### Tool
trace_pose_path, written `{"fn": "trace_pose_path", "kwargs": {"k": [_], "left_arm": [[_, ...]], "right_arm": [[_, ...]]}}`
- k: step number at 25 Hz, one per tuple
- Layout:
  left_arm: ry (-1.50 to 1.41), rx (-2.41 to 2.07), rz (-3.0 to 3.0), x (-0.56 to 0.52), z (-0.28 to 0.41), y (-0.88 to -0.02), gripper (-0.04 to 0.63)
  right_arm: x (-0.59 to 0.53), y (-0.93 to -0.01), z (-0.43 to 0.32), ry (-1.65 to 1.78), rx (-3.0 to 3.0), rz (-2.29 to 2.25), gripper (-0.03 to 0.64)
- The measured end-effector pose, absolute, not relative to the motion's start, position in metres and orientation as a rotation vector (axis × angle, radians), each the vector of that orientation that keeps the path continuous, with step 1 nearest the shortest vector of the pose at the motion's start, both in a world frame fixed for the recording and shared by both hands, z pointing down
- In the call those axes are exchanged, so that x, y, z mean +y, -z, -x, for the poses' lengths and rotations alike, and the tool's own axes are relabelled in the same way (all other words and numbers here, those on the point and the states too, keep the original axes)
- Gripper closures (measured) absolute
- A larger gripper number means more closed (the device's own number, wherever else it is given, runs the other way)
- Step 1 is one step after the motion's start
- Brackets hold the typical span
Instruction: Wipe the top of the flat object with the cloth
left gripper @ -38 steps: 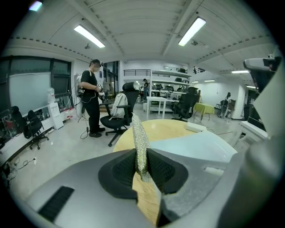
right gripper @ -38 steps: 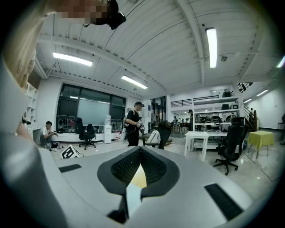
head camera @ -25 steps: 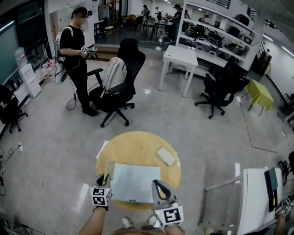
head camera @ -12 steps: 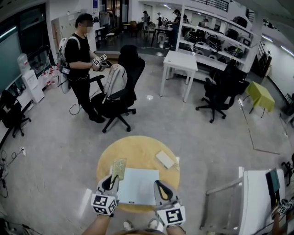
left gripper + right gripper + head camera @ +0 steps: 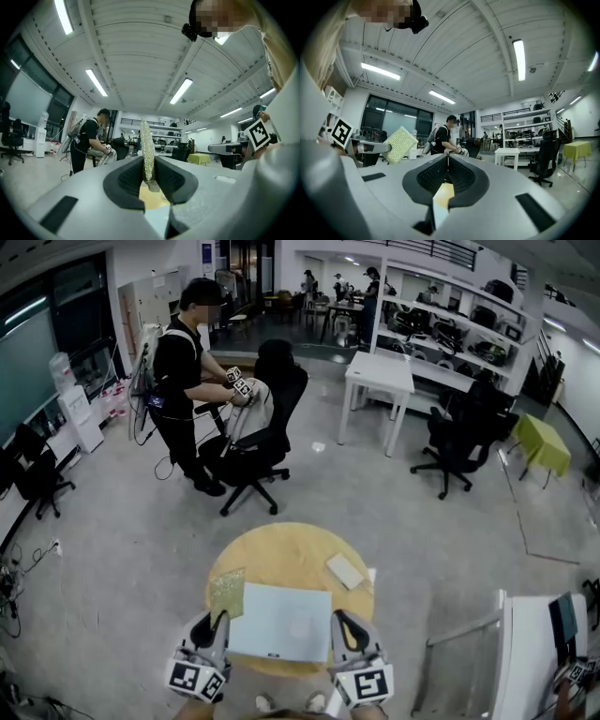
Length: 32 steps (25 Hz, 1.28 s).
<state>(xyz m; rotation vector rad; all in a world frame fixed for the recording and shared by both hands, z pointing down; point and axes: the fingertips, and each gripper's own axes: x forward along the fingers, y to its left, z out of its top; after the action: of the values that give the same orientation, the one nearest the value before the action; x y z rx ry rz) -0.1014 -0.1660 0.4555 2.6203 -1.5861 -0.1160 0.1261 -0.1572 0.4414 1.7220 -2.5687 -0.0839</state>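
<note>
A light, flat rectangular board (image 5: 281, 620) lies on the near half of a round wooden table (image 5: 291, 549). My left gripper (image 5: 221, 620) is at the board's left edge, shut on a green textured cloth (image 5: 228, 593). In the left gripper view the cloth (image 5: 147, 159) stands up edge-on between the jaws of that gripper (image 5: 149, 176), which points upward. My right gripper (image 5: 339, 620) is at the board's right edge. Its jaws (image 5: 448, 161) meet at the tips with nothing seen between them. The right gripper view shows the cloth (image 5: 400, 144) held up at the left.
A small white pad (image 5: 344, 571) lies on the table's far right. Beyond the table a person in black (image 5: 183, 381) stands by a black office chair (image 5: 258, 432). A white desk (image 5: 380, 381) and shelves are farther back. A white table (image 5: 534, 643) stands at the right.
The left gripper has lifted the cloth off the table beside the board and now holds it raised. Both grippers have drawn slightly back toward me. The person behind has shifted right toward the chair.
</note>
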Motion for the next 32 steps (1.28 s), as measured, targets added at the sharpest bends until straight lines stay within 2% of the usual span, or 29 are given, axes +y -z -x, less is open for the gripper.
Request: {"fn": "trace_pose_path", "kwargs": {"k": [9, 32], "left_arm": [[0.117, -1.670, -2.646, -0.133, 0.131, -0.438, 0.535], [0.096, -1.655, -2.681, -0.119, 0.129, -0.429, 0.535]], "right_arm": [[-0.147, -0.431, -0.130, 0.117, -2.591, -1.722, 0.615], [-0.130, -0.424, -0.120, 0.084, -2.597, -1.667, 0.615]]}}
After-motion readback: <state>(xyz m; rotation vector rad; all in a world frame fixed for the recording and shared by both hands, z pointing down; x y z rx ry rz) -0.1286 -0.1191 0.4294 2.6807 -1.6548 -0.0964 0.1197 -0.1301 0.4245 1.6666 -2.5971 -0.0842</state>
